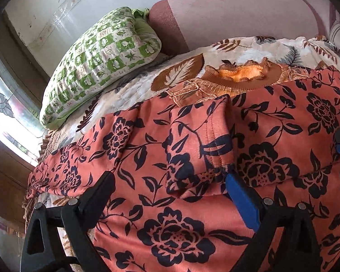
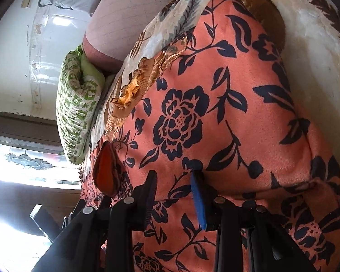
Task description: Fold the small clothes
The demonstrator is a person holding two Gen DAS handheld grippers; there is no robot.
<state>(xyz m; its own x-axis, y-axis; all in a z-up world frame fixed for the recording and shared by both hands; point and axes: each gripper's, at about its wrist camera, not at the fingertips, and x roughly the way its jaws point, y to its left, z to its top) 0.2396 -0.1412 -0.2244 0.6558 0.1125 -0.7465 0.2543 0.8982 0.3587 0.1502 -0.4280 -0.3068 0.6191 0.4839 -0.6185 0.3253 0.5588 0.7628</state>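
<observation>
Closest up: left claw (image 1: 168, 175), fingers spread wide, holding nothing. Lying right between those 2 fingers, just ahead: end of 1 folded-in sleeve (image 1: 199, 136). Runs long ways straight away from that claw, up toward the frilly collar (image 1: 244, 74) far in front.

Belongs to 1 small top (image 1: 283, 117), orange with black flowers, spread flat on the leafy blanket (image 1: 129, 90). Stretches under and ahead of both claws, collar end far, bottom end near.

Right claw (image 2: 174, 174): fingers only a little apart, tips down at the cloth. Cannot tell if any cloth is pinched between them. Sits over the body of the top, with the sleeve off to its left.

Nearer hand for the sleeve: left. Next job, at a guess: fold the top across its long line or bring the bottom up to the collar.

Counted: 2 claws, 1 top, 1 sleeve showing, 1 collar, 1 blanket, 1 green pillow (image 1: 97, 68) far ahead and left.
</observation>
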